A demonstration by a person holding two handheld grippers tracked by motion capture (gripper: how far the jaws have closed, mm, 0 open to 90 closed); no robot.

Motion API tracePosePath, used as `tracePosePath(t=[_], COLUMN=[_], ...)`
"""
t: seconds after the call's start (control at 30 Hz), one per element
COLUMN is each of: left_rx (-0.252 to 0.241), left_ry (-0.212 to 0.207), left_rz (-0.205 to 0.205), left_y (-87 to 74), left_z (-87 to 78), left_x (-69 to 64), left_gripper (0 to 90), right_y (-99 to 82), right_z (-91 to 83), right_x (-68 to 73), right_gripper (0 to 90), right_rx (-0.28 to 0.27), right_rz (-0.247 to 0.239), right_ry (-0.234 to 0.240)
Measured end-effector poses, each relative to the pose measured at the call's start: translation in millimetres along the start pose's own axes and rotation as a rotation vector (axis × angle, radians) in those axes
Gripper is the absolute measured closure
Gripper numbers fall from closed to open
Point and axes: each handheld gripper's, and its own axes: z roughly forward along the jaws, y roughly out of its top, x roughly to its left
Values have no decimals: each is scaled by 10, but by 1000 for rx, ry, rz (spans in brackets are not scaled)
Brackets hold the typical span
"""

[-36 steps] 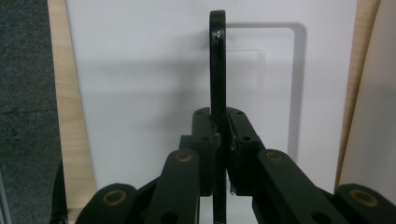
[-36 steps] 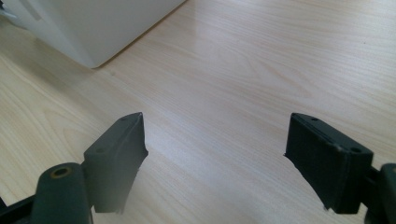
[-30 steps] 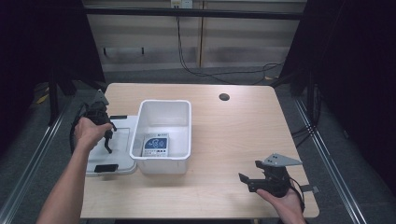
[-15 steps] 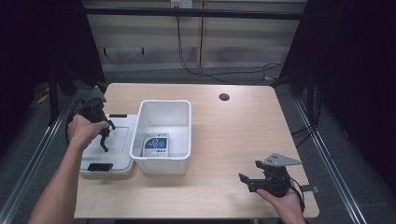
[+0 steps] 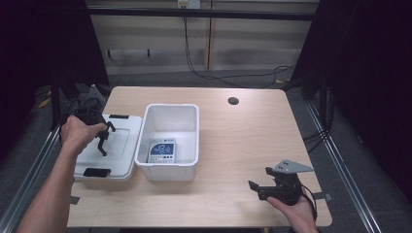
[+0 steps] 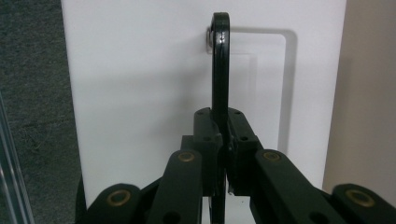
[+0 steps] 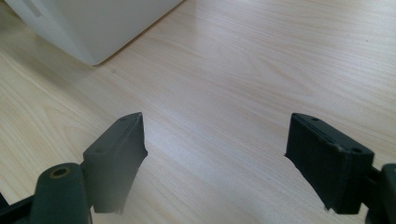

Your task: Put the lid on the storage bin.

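White bin (image 5: 171, 116) holds a blue-printed packet (image 5: 163, 151); left gripper (image 6: 223, 140) clenched on the lid (image 5: 121, 145) handle (image 6: 220, 70) by the desk's left edge; right gripper (image 7: 215, 154) released near the front-right corner.

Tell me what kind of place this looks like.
Probably a lab or recording workspace: a bare wooden table ringed by dark curtains, loose cables on the floor, and a person working hand-held grippers over a white bin.

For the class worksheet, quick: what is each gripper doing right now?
Left gripper: shut on the black handle of the white lid.
Right gripper: open, holding nothing, over the table.
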Motion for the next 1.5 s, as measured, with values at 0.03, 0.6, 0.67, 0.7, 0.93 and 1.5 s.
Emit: tracePosePath(t=[0.03,0.6,0.67,0.7,0.93,1.5], left_rx=[0,-27,-31,-34,-44,-70], left_ry=[4,2,1,0,-7,-21], left_rz=[11,36,41,48,57,71], left_y=[-7,-83,-84,-88,-110,-170], left_z=[-20,-280,-300,-330,-439,-718], left_x=[1,11,11,9,-3,24], left_gripper=[850,850,850,850,850,850], right_y=[1,5,6,8,6,5], right_z=[2,-1,-1,-1,-8,-4], right_x=[0,7,8,7,7,8], right_gripper=[189,159,154,150,144,144], right_rx=[1,-5,-4,-7,-10,-5], right_rz=[2,-5,-5,-6,-9,-8], right_ry=[-1,7,7,9,12,8])
